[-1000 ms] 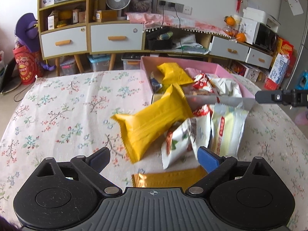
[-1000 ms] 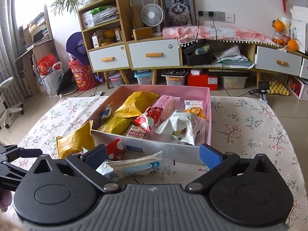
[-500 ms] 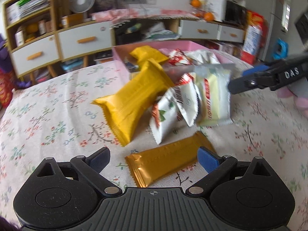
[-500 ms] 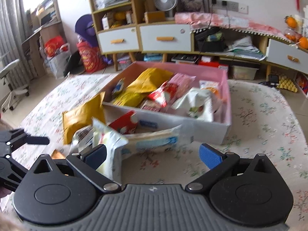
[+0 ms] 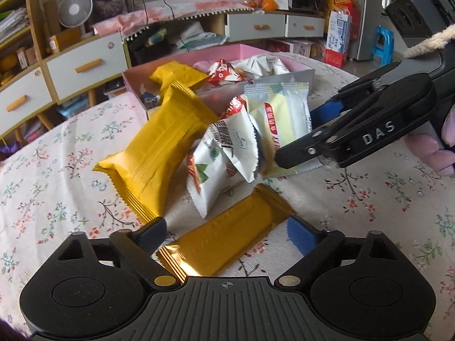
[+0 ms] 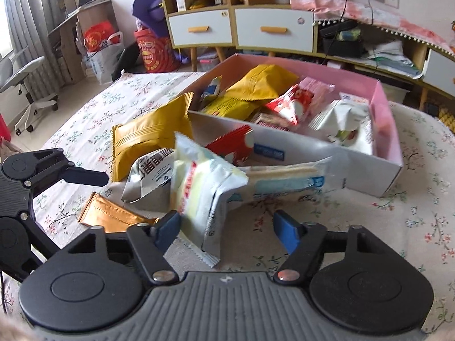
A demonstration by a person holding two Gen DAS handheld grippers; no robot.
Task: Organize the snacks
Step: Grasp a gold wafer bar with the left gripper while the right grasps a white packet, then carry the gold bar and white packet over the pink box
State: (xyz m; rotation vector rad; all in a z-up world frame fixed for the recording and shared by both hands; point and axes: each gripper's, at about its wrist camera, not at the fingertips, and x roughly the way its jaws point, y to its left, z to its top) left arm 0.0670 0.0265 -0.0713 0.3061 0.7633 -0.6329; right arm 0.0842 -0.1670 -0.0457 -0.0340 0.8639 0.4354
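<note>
A pink box [image 5: 250, 52] [image 6: 388, 108] holds several snack packets. Loose packets lie in front of it on the floral tablecloth: a big yellow packet [image 5: 162, 145] [image 6: 148, 133], white packets with red print [image 5: 224, 153], a pale yellow-green packet [image 5: 281, 113] [image 6: 199, 187] and a flat gold bar [image 5: 227, 241] [image 6: 105, 213]. My left gripper [image 5: 227, 233] is open, with the gold bar lying between its fingers. My right gripper [image 6: 227, 226] is open, its jaws around the lower end of the pale packet; it shows in the left wrist view [image 5: 307, 130].
Low cabinets with white drawers [image 6: 273, 28] and shelves stand behind the table. An office chair [image 6: 25, 85] and bags stand at the left. Floral tablecloth [image 6: 398, 227] stretches bare to the right of the packets.
Both grippers moved in toward the loose packets. The right gripper came close to the pale packet, now between its jaws. The gold bar now lies between the left fingers.
</note>
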